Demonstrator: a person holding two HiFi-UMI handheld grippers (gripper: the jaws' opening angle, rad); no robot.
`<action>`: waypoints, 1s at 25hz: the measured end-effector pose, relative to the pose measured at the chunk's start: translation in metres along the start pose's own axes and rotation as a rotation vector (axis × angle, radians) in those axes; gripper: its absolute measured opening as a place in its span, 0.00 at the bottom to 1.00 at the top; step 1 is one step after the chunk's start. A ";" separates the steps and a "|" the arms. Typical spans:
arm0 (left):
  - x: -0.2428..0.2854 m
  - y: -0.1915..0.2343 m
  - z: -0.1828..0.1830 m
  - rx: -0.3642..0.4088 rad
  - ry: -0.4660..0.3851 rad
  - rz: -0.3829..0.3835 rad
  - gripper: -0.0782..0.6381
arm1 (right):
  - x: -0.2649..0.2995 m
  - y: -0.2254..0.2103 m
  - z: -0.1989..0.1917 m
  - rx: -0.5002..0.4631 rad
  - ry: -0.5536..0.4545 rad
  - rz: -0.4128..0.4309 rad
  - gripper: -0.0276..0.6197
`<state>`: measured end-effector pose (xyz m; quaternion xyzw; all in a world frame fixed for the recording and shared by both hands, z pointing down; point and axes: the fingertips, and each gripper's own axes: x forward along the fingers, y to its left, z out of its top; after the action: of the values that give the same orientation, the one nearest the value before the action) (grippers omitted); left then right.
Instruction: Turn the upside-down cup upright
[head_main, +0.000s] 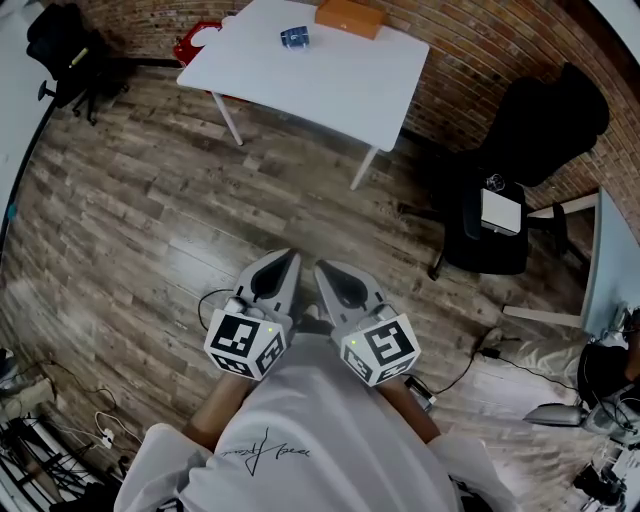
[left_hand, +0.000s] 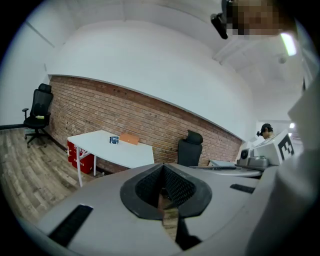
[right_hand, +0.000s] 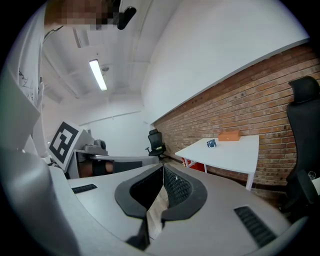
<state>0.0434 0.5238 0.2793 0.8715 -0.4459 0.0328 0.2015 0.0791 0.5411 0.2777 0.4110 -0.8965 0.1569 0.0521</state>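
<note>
cup (head_main: 294, 37): small, blue, on white table (head_main: 330, 90) at top of frame, beside orange box (head_main: 350, 17); which way up, too small to tell | left gripper (head_main: 285, 262): jaws pressed together, empty | right gripper (head_main: 328, 272): likewise | both low centre, well apart from cup, which sits straight up-frame of the left one, likely the nearer

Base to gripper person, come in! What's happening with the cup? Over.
Left gripper and right gripper: jaws shut, empty, held by the body. Cup far off on the white table, untouched. Only wooden floor between.
</note>
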 end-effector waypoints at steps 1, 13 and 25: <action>0.003 0.002 0.002 -0.001 -0.002 -0.001 0.12 | 0.004 -0.002 0.001 -0.002 0.001 0.000 0.08; 0.028 0.055 0.029 -0.006 0.009 0.009 0.12 | 0.065 -0.018 0.018 0.038 0.034 0.007 0.08; 0.047 0.114 0.057 -0.024 0.007 -0.017 0.12 | 0.130 -0.024 0.035 0.042 0.057 -0.022 0.08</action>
<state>-0.0255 0.4067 0.2747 0.8727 -0.4380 0.0286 0.2137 0.0126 0.4214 0.2796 0.4173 -0.8865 0.1870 0.0707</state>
